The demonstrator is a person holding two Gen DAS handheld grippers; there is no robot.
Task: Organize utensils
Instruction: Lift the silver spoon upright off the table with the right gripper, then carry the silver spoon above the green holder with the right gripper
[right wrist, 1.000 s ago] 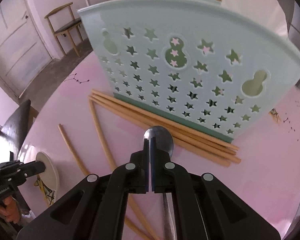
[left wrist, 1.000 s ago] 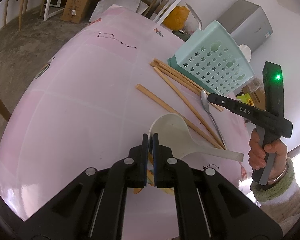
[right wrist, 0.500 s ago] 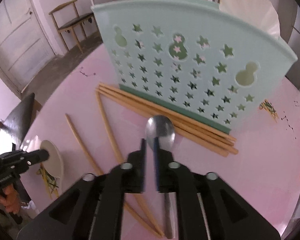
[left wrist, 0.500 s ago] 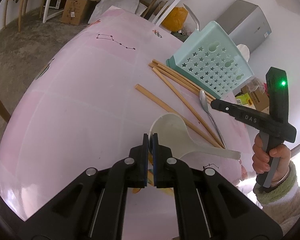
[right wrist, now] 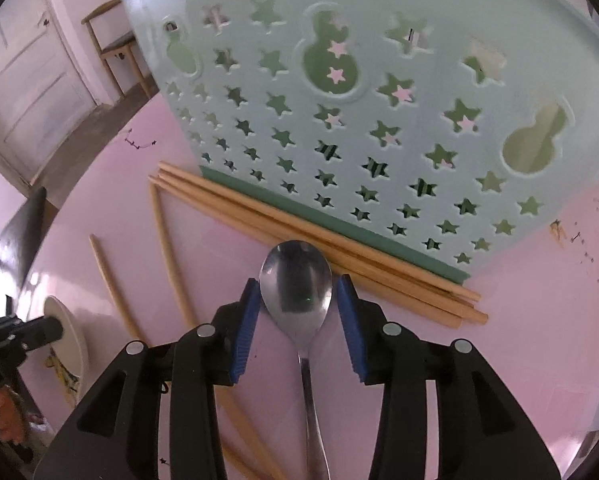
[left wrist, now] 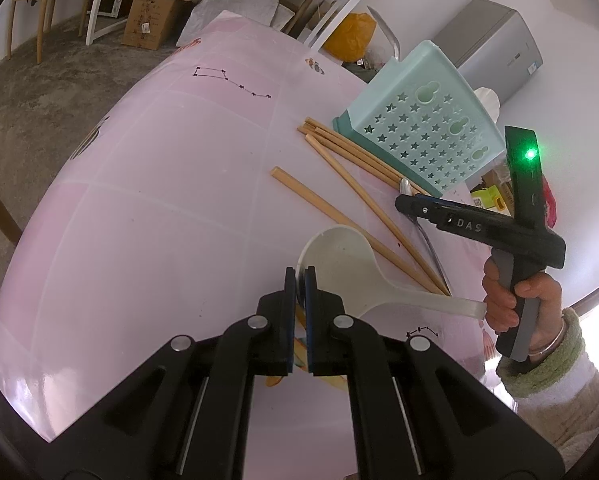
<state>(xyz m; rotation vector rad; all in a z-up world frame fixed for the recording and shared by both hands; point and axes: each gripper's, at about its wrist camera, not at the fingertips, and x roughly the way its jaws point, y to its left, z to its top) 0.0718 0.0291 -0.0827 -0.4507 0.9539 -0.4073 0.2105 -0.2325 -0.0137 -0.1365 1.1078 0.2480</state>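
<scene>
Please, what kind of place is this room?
Probably a spare room of a house used for storage: a cardboard box and filled sacks sit on the bare floor, with a small fridge behind the pink table.

Your left wrist view looks down across the table (left wrist: 147, 208) from farther back; your right sits close before the basket (right wrist: 379, 92); both share the chopsticks (left wrist: 351, 152)
</scene>
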